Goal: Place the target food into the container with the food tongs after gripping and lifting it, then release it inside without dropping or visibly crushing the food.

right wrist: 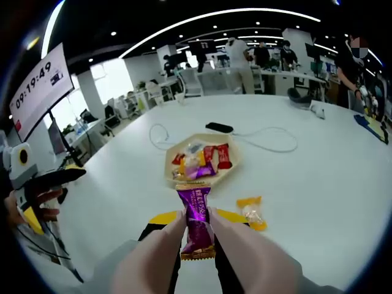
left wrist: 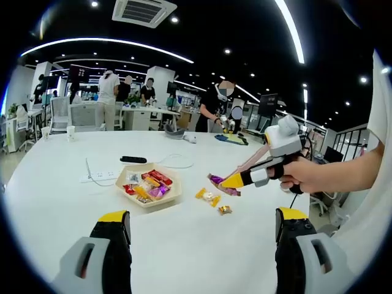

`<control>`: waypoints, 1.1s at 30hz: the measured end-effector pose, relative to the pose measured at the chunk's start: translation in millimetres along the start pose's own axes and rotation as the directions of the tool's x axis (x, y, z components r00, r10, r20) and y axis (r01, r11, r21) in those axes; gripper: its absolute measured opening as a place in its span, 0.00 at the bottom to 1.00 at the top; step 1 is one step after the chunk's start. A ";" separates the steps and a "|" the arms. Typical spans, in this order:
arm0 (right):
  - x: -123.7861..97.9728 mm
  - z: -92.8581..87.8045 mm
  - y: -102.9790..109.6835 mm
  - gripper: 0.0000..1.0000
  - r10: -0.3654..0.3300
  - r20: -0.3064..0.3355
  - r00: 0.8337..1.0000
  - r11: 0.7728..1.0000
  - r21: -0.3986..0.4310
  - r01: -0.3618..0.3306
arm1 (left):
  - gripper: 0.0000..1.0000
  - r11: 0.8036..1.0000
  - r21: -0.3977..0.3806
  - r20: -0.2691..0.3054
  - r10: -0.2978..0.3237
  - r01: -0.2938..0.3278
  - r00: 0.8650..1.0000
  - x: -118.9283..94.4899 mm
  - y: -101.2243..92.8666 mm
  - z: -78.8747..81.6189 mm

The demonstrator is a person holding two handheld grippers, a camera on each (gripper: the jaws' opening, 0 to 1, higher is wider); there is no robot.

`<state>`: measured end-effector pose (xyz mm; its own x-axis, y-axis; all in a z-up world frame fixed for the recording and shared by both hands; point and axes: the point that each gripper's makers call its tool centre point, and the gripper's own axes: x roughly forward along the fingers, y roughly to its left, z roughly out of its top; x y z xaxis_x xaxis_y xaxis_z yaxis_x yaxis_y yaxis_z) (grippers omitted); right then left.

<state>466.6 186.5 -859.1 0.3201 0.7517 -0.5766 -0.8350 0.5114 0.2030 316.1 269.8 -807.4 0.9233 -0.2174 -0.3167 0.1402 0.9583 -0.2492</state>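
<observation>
Tongs: our right gripper point(right wrist: 197, 222) pinches the pink tongs point(right wrist: 245, 257) closed on the purple packet point(right wrist: 197, 214).
Packet: lifted clear of the table point(right wrist: 318, 184), short of the tray point(right wrist: 228, 173) ahead.
Left gripper point(left wrist: 202, 223): jaws wide apart, holding nothing.
Progress: grip and lift done, we judge; carry and release remain.
Beyond: loose yellow candies point(right wrist: 251, 211) beside the tray.
</observation>
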 end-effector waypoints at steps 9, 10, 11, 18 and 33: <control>-1.6 18.3 1.5 0.20 0.005 0.026 1.000 1.000 -0.015 -0.004 | 0.99 1.000 0.017 -0.006 -0.009 0.009 1.000 -1.9 -1.4 -1.6; -1.7 20.5 1.4 0.20 0.004 0.032 0.999 1.000 -0.018 -0.004 | 0.99 1.000 0.016 -0.005 -0.009 0.009 1.000 -1.9 -1.5 -1.1; -2.0 21.3 1.6 0.20 0.004 0.033 0.999 1.000 -0.020 -0.003 | 0.99 1.000 0.016 -0.004 -0.009 0.009 1.000 -2.0 -1.6 -1.0; -2.1 38.3 -0.8 0.20 -0.004 0.051 0.999 0.999 -0.050 0.007 | 0.99 1.000 0.017 0.008 0.002 -0.003 1.000 -4.6 1.3 1.0; 3.1 63.1 2.5 0.19 0.003 0.071 0.997 0.997 -0.077 0.003 | 0.99 1.000 0.008 0.036 0.008 -0.008 0.999 -9.3 6.2 7.3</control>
<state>493.7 216.4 -810.4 0.3487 0.7808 -0.5184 -0.8660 0.4799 0.1403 311.1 279.1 -799.3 0.9365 -0.2033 -0.2858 0.1357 0.9614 -0.2395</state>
